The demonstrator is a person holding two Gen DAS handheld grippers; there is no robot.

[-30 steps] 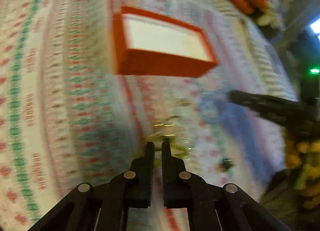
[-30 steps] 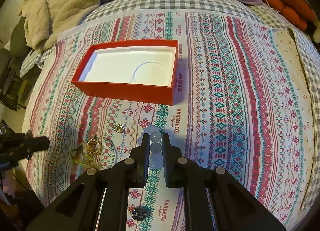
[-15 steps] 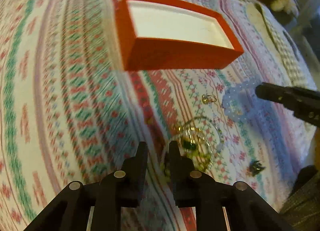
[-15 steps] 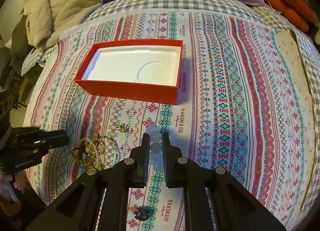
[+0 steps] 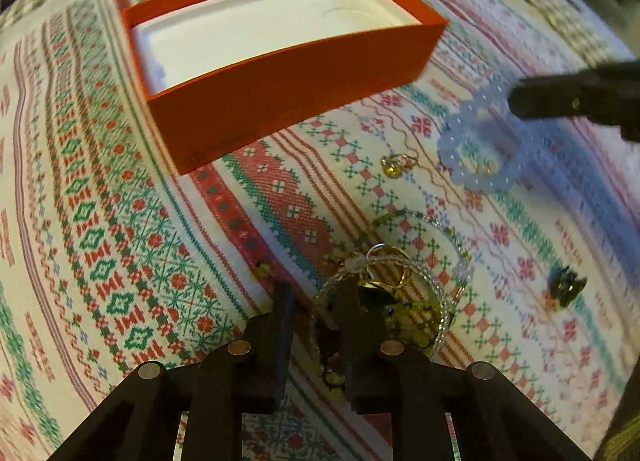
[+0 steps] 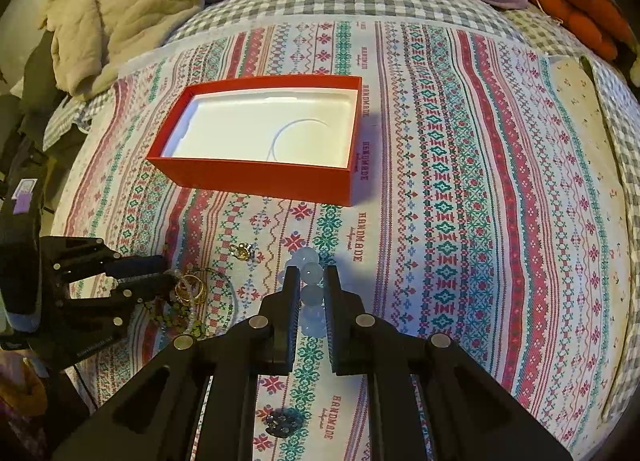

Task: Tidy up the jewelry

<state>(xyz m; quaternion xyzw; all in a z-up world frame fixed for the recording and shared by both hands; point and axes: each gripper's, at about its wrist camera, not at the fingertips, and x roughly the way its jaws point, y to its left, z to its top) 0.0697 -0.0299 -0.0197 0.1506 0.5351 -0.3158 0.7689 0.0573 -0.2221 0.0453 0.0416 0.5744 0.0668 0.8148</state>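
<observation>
Jewelry lies loose on the patterned bedspread (image 6: 460,189) in front of an open red box (image 6: 256,177) whose white tray holds nothing yet. The left tool (image 5: 316,301) stands parted over a tangled heap of gold rings and thin bangles (image 5: 394,293), one finger set into the heap and the other on bare cloth beside it; it grips nothing. The right tool (image 6: 311,289) has its fingers either side of a pale bead bracelet (image 6: 310,281), a gap showing on each side, so I judge it unclosed. Near these lie a small gold earring (image 6: 243,251) and a dark clip (image 6: 283,419). The risk, I think, is in the tangle: closing on it may catch one ring and drag the rest, or pinch the soft cloth with it, and the round beads may roll out of a loose bite. Against the frames a second ago, the left tool has spread wider and pushed into the heap, the box now sits nearer in its view, and the right tool has eased slightly apart around the beads.
</observation>
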